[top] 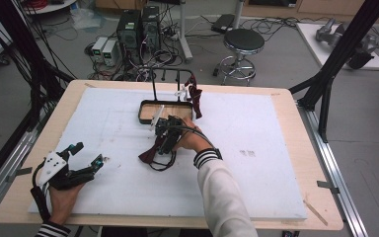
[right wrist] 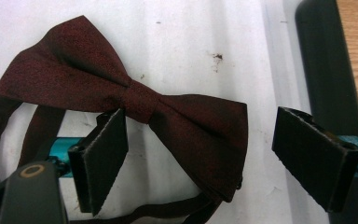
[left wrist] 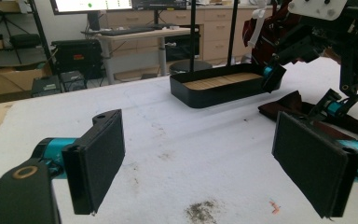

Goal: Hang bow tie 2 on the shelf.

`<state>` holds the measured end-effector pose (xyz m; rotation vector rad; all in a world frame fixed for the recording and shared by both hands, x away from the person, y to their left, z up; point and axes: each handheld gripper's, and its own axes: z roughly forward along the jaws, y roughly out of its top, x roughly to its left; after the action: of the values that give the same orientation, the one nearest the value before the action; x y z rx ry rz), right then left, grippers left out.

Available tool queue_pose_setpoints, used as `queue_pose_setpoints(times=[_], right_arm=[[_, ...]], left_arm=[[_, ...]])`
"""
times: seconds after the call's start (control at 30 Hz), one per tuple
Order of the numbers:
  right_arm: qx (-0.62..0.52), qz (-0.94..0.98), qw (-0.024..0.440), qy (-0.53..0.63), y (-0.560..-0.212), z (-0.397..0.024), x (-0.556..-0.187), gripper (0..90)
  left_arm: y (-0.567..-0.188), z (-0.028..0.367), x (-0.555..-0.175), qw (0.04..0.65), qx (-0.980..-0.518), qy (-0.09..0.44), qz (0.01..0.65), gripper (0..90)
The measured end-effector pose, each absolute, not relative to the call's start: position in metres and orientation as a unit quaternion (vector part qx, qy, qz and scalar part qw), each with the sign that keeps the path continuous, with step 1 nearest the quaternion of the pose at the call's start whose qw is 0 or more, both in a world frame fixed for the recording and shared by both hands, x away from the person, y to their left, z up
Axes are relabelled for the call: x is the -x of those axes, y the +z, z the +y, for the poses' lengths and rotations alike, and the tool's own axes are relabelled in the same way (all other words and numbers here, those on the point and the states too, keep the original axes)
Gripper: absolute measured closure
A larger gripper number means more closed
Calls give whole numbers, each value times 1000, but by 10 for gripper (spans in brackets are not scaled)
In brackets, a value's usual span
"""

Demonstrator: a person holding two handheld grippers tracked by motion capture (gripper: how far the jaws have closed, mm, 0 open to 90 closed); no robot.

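We see the dark red satin bow tie point(right wrist: 135, 100) lying flat on the white foam sheet point(top: 256, 173) that covers the wooden bench point(top: 301, 103), just in front of the black oblong metal tray with a wooden floor point(top: 145, 112). Our right tongs point(right wrist: 198, 154) hang over it pointing down, jaws apart with one wing of the bow tie between them; one pad sits beside the centre knot, the other is off the cloth next to the tray wall, so no grip yet. The bow tie's strap loops out on the sheet below the wings. Our left tongs point(left wrist: 200, 163) rest near the front left part of the bench, well apart from the bow tie, jaws wide with nothing between them. A second dark red cloth piece point(top: 195, 101) hangs from the black wire stand point(top: 154, 84) that rises at the tray.
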<state>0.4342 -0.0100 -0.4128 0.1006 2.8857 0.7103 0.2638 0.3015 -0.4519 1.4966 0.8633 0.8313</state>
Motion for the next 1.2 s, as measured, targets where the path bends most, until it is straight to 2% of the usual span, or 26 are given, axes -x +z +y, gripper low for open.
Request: queue_pose_setpoints(times=[0.37,0.73,0.9,1.03,1.2], right_arm=[[-2,975,82,205,-418,-9,-431,293],[-4,975,93,202,-413,-9,-432,651],[-35,973,85,212,-410,-11,-433,757],[-56,971,76,219,-407,-15,-435,802],[-72,968,70,228,-403,-19,-437,810]], left_arm=[[-452,301,-264,575,-638,355,368,173],[-452,301,-264,575,-638,355,368,173],[-452,301,-264,576,-639,355,367,173],[-452,301,-264,576,-639,355,367,173],[-452,301,-264,575,-639,355,367,173]])
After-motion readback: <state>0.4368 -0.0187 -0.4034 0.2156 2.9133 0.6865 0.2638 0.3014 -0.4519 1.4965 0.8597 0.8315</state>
